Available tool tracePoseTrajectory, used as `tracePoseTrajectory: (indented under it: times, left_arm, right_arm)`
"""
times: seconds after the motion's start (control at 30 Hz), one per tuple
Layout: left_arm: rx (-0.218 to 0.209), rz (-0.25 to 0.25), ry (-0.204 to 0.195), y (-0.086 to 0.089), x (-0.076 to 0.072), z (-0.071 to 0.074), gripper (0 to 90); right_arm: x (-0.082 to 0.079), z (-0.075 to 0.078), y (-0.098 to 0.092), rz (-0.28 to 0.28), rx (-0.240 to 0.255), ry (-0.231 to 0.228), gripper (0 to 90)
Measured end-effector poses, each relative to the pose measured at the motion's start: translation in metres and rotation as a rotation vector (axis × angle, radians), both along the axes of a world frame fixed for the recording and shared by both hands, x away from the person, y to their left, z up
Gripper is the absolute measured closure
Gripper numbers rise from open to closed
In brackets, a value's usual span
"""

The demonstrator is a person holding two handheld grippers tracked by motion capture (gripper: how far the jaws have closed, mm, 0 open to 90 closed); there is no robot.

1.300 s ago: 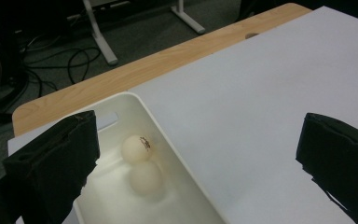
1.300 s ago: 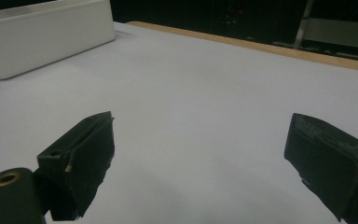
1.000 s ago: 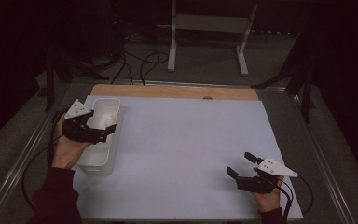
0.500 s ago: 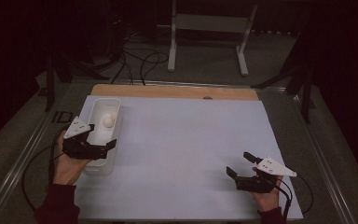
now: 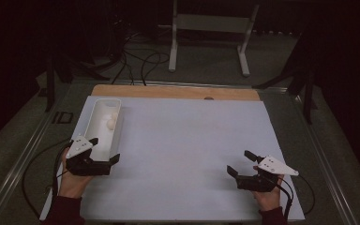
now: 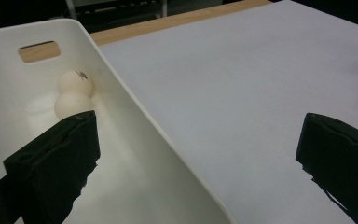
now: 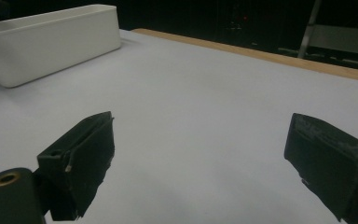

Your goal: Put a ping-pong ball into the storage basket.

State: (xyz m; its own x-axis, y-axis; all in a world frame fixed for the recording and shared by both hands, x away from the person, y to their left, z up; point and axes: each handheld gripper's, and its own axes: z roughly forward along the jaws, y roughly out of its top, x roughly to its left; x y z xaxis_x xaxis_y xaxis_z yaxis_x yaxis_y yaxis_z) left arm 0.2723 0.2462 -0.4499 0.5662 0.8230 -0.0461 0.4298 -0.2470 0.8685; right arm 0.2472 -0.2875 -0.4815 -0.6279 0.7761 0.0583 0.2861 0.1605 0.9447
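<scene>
Item: white bin (image 5: 104, 129), long and narrow, standing at the left edge of the pale surface (image 5: 187, 140), its long axis running away from the person toward the wooden strip at the far side. Contents: two pale balls (image 6: 74, 93), touching, lying toward the bin's far end below the slot handle. Left gripper (image 5: 104, 151): at the bin's near end, fingers (image 6: 56, 163) spread wide and empty, one over the bin's interior and one outside, so the near right wall lies between them; the balls lie straight ahead of the inner finger, deeper along the bin. Right gripper (image 5: 240, 161): well apart from the bin, low over bare surface, fingers apart, holding nothing. Judgement: the left hand is much the nearer; any reach for the balls would run lengthwise along the bin.
</scene>
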Motion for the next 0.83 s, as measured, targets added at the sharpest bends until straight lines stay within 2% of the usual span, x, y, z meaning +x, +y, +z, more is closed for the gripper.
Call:
tracePoseTrajectory:
  times: [0.3, 0.43, 0.83]
  left_arm:
    - [-0.022, 0.001, -0.017, 0.0, -0.008, -0.012, 0.2]
    - [-0.028, -0.005, -0.033, 0.0, -0.01, -0.012, 0.2]
    - [0.015, -0.009, -0.052, -0.003, -0.013, -0.016, 0.3]
  right_arm:
    - [0.003, 0.003, 0.002, 0.004, -0.001, -0.012, 8.1]
    - [0.004, 0.005, 0.0, 0.003, -0.001, -0.016, 8.1]
    - [0.004, 0.005, 0.001, 0.011, -0.008, -0.011, 8.1]
